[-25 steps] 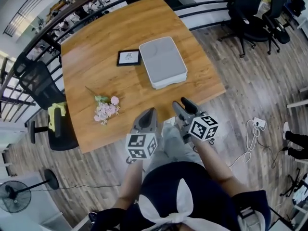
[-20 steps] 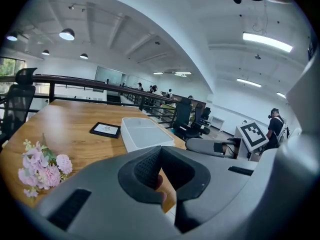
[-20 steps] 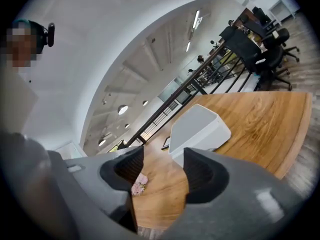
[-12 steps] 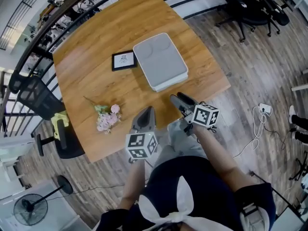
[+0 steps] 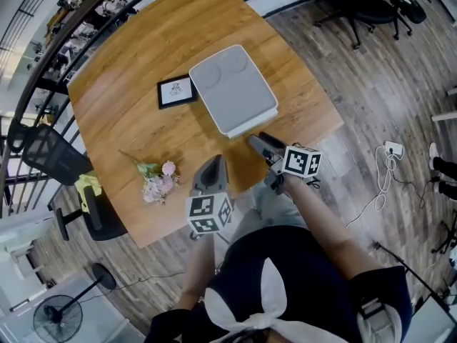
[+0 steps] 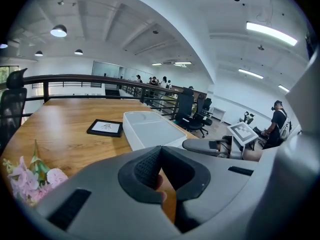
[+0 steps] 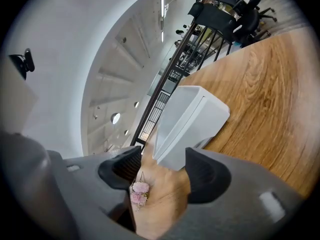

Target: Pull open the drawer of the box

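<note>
Seen from the head view, a pale grey box (image 5: 232, 90) lies near the middle of a wooden desk (image 5: 136, 63), its long axis running from the upper left of the frame down toward the lower right, so that one short end (image 5: 251, 124) faces the person at the bottom of the picture. That near end is probably where the drawer comes out, though no handle or seam can be made out. The right claw (image 5: 258, 141) sits just below and slightly right of that end, close but not touching, pointing up the frame at it. In the right gripper view the scene appears rolled on its side, and the box (image 7: 187, 129) fills the centre, directly ahead of the right claw (image 7: 162, 173); its two dark pads stand wide apart, having just been opening, with only bare desk and a distant pink flower seen between them, nothing held. The left claw (image 5: 214, 171) is lower and further left, over the desk's near edge, well apart from the box and clearly the farther of the two. In the left gripper view the left claw (image 6: 161, 165) has its tips together and empty. A small black picture frame (image 5: 176, 91) lies just left of the box, and a bunch of pink flowers (image 5: 158, 181) lies at the lower left of the desk
</note>
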Available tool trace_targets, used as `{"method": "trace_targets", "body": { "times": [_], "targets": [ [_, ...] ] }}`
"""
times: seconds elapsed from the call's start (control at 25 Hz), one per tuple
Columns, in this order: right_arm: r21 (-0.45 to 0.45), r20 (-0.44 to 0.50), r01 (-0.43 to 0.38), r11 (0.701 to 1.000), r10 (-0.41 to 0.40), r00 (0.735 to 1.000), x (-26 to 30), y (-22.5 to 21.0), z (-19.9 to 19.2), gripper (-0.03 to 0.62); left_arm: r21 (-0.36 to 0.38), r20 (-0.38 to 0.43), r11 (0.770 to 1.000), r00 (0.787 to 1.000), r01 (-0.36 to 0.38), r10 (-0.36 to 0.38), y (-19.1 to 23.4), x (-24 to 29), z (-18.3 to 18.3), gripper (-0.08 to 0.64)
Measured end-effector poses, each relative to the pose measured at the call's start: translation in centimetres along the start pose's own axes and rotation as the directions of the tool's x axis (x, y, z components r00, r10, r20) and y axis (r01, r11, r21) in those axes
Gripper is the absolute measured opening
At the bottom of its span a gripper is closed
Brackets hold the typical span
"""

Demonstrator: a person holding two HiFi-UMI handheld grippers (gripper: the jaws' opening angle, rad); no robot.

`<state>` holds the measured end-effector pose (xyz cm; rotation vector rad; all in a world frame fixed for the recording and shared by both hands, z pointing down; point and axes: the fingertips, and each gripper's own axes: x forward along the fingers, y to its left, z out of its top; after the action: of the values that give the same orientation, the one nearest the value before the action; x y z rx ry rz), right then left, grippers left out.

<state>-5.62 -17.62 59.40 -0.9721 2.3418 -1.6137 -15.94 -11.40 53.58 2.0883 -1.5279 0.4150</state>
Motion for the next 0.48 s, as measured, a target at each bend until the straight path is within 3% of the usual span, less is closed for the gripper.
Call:
{"method": "trace_targets", "body": {
  "times": [0.48],
  "targets": [
    [0.153,-0.019,0.01,0.988,-0.007,1.0,2.7,-3.2,0.2,0.273,-0.012,-0.037,1.0,0.999,-0.018,0.018,2.1,2.3,0.1,0.011]
  ]
}}
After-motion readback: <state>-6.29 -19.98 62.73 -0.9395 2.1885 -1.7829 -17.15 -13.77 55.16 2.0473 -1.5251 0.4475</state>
